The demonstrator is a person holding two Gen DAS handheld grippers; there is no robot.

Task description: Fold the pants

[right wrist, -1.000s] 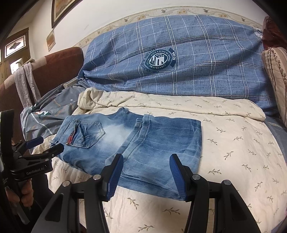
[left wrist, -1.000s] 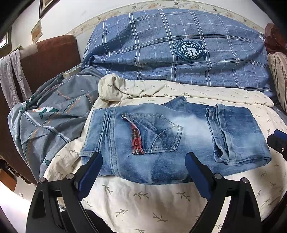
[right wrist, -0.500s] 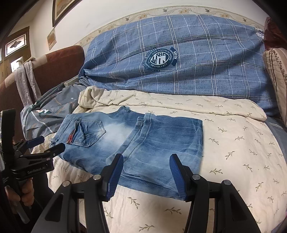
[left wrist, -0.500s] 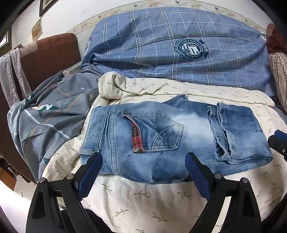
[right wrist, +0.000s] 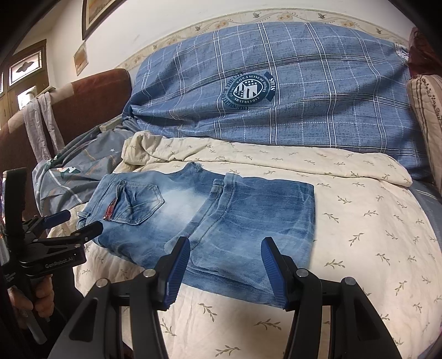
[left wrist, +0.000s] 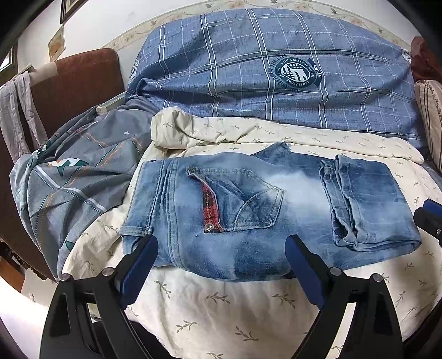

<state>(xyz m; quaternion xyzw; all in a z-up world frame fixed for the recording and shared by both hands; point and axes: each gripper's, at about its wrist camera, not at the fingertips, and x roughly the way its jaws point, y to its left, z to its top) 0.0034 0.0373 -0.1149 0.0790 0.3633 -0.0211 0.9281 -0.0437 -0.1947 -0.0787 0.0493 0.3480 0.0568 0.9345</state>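
Beyond both open claws, apart: folded jeans (left wrist: 262, 215).

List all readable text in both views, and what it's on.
"GenRobot.AI": body of the left gripper, seen in the right wrist view.
"WITH A SENSE OF HISTORY": round emblem on the blue plaid bedding, printed upside down.
Emblem's other lettering, small label under the gripper brand: too blurred.
Jeans: no text.

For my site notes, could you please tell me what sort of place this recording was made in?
Most likely a bedroom in a home. The jeans lie on a bed with a cream leaf-print cover, a large blue plaid pillow rests against the wall, and framed pictures hang above.
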